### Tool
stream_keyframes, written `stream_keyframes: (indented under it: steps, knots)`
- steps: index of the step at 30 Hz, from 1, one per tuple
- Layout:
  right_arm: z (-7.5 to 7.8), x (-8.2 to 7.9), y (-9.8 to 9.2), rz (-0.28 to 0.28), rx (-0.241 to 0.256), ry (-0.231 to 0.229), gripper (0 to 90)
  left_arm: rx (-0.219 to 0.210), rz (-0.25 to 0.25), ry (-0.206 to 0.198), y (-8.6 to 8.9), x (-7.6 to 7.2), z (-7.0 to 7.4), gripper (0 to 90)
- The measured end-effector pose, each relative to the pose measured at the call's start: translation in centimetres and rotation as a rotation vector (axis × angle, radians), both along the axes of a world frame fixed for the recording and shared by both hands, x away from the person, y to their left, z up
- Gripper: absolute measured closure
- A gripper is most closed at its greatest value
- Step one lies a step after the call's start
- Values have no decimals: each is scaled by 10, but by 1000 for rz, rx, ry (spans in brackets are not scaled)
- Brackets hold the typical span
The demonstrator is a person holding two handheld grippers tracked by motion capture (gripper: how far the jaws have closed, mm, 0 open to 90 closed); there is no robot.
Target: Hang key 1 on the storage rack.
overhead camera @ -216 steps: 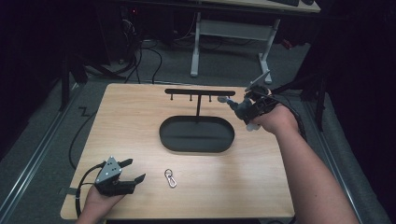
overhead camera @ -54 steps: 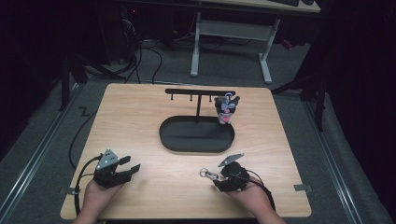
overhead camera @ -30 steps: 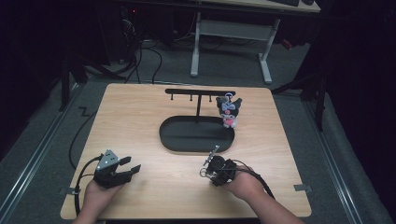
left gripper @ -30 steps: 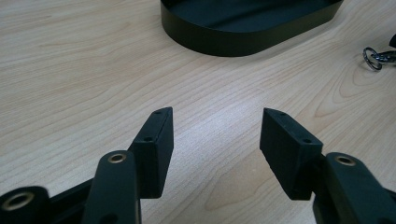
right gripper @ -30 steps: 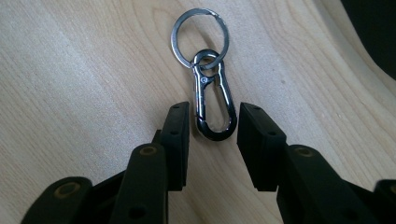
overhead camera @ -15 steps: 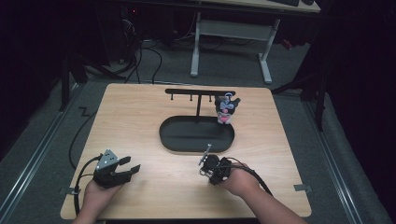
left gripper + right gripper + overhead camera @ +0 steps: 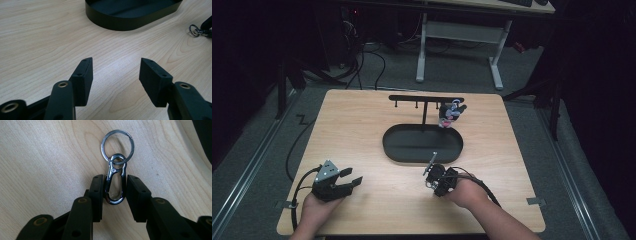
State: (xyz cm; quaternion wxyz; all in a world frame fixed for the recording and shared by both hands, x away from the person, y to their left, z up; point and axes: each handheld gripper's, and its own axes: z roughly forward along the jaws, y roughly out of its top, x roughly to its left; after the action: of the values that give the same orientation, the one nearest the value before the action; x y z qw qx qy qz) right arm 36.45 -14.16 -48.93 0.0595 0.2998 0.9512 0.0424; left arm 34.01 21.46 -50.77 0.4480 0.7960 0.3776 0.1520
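So the right claw (image 7: 113,192) is down on the wooden surface (image 7: 362,130) with its jaws straddling a small metal carabiner clip (image 7: 114,185), one pad on each long side. There looks to be a sliver of gap on the right, so I'd call it nearly closed around the clip but not clearly pinching it yet. The clip lies flat on the surface just in front of the black oval tray (image 7: 422,145), near its front rim. Its long axis runs straight out along the claw, rounded bottom end tucked between the jaws and the small eye end pointing away, with a split key ring (image 7: 117,143) threaded through that eye and lying flat beyond it. If the plan is to pick it up, I'd squeeze evenly across the two long sides, keep the pads low against the wood so the thin metal doesn't skid out, and lift straight so the ring just dangles. The left claw (image 7: 115,80) sits wide open, empty, resting well off to the side, near the front left corner.
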Motion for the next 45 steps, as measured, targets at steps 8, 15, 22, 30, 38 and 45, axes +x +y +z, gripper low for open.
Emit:
stream_keyframes:
  steps: [8, 15, 22, 30, 38, 45]
  knots:
    - [0, 2, 0, -14, 1, 4, 684, 3, -3, 1, 0, 0, 0, 452]
    - [4, 2, -4, -35, 15, 3, 683, 4, -7, 2, -1, 1, -1, 453]
    - [5, 2, -8, -50, -3, -21, 691, 4, -11, 3, -2, 0, -1, 453]
    - [0, 2, -10, -26, -41, -24, 658, 5, -15, 4, -2, 0, -1, 453]
    - [0, 4, -9, 2, -49, -5, 678, 5, -21, 3, -3, 0, -1, 454]
    - [1, 3, -3, 11, -88, -9, 688, 4, -25, 3, -2, 0, -1, 453]
